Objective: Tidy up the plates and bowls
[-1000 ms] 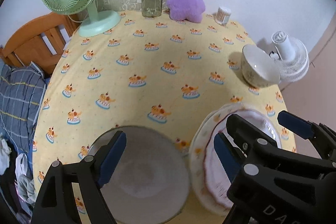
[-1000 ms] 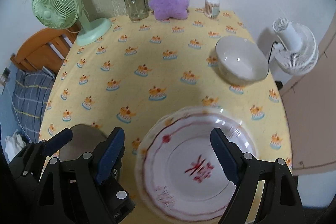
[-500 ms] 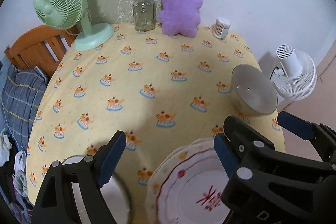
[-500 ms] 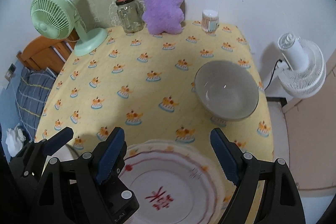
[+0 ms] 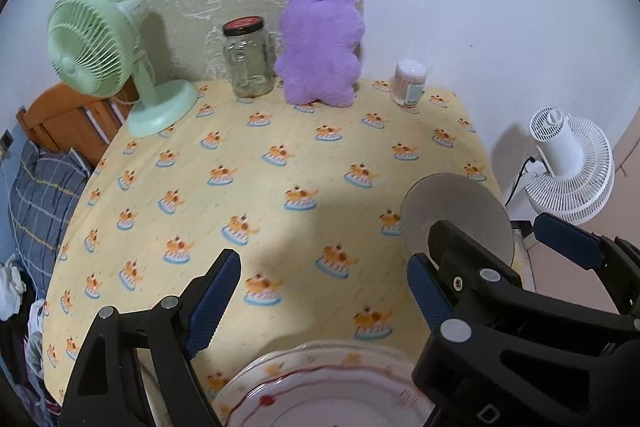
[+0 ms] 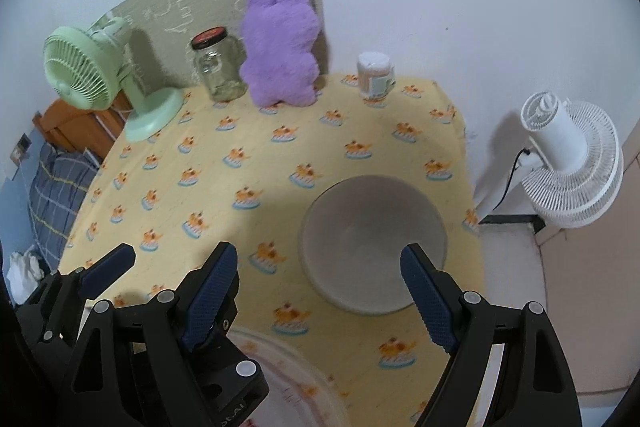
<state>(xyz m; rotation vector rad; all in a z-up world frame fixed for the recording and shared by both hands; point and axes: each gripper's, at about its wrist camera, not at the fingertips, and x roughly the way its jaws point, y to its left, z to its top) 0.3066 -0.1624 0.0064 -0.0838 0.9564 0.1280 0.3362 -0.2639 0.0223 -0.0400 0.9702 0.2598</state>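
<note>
Both grippers stood open and empty over the yellow tablecloth (image 5: pixel 280 187). From left to right, the left gripper (image 5: pixel 324 297) hung over bare cloth with the red-rimmed plate (image 5: pixel 320 387) just below its fingers, while the right gripper (image 6: pixel 320 291) had the grey bowl (image 6: pixel 372 243) directly ahead, its right finger over the rim, making it the nearer hand. Compared with a second earlier, the plate had slid toward the bottom edge and the bowl sat closer.
</note>
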